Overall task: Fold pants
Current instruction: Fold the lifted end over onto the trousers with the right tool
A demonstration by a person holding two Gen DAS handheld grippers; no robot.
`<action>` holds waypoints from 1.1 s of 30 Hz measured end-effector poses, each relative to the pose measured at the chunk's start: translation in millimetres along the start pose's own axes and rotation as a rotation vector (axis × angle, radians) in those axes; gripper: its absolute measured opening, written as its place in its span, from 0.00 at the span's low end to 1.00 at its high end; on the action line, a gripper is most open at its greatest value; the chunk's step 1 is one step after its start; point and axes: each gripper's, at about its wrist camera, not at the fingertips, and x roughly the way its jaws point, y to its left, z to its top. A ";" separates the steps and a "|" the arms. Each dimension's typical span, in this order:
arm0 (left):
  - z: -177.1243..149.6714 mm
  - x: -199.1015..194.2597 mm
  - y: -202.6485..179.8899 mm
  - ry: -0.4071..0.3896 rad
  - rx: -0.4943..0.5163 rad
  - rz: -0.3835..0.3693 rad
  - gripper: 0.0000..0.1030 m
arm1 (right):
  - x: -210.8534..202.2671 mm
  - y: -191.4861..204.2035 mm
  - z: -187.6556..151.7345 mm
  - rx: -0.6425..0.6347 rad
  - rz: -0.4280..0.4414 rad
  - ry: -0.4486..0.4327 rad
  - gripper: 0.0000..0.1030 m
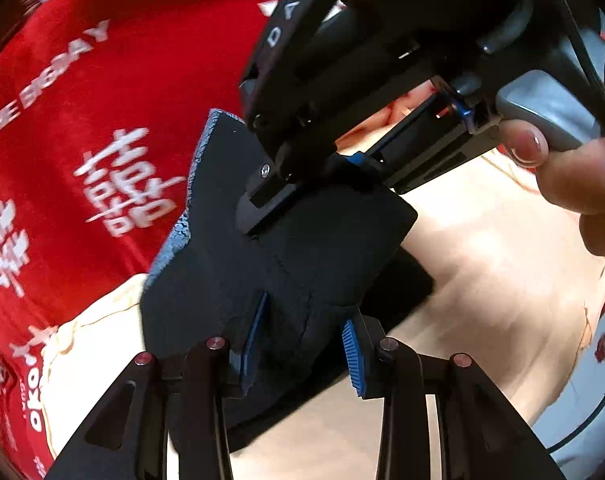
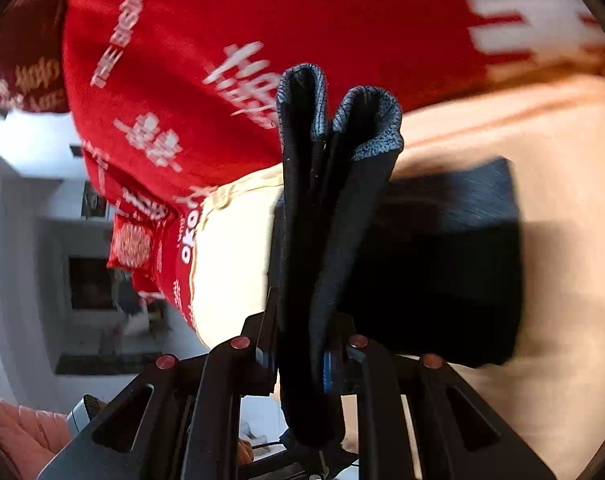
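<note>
Left wrist view: the left gripper (image 1: 302, 344) clamps a thick bundle of dark pants (image 1: 286, 264), its blue-ribbed pads (image 1: 352, 354) pressed against folded layers of black cloth. Directly ahead, the right gripper (image 1: 278, 184) reaches in from the upper right and bites the same garment at its far edge, where a speckled grey lining (image 1: 194, 184) peeks out along the fold. A hand (image 1: 574, 176) wraps the right tool's grey handle, thumb forward.

Right wrist view — the right gripper (image 2: 302, 344) pinches several stacked layers of the pants (image 2: 314, 240) between nearly closed fingers, the cloth standing up in two rounded folds whose grey inner face (image 2: 376, 128) turns outward at the top. More of the garment hangs off to the right as a dark slab (image 2: 442, 272), blurred.

Both tools hold the pants above a cream-coloured bedsheet (image 1: 482, 272) — pale fabric with a thin piped edge. Beyond it lies a red blanket (image 1: 102, 120) printed with white characters and the words "THE BIG DAY". At the left of the right wrist view, past the edge of the bed, a white-walled room (image 2: 30, 208) with dark furniture appears, too blurred to make out in detail.
</note>
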 end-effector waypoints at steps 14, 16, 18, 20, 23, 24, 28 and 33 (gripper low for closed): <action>-41.6 54.0 -15.5 0.193 0.068 0.021 0.56 | 23.3 -89.2 -17.3 0.127 -0.061 -0.003 0.18; -45.3 52.0 4.6 0.221 0.024 0.006 0.56 | 23.0 -81.5 -16.9 0.102 -0.102 -0.008 0.19; -47.6 46.6 19.2 0.234 -0.029 -0.004 0.64 | 26.1 -67.4 -17.5 0.071 -0.161 -0.013 0.19; -47.0 39.5 43.0 0.220 -0.095 0.018 0.71 | 24.8 -59.0 -17.3 0.047 -0.220 -0.017 0.22; -41.2 36.7 85.1 0.203 -0.195 0.030 0.71 | 18.3 -46.9 -18.9 -0.001 -0.352 -0.039 0.28; -39.5 37.6 97.3 0.203 -0.226 0.041 0.71 | 15.3 -40.7 -18.7 -0.027 -0.405 -0.053 0.28; -33.5 64.5 162.3 0.245 -0.426 0.079 0.71 | -3.0 -31.2 -13.5 -0.049 -0.481 -0.124 0.28; -34.7 107.9 215.4 0.298 -0.631 0.118 0.71 | 7.1 -12.3 5.8 -0.065 -0.455 -0.144 0.28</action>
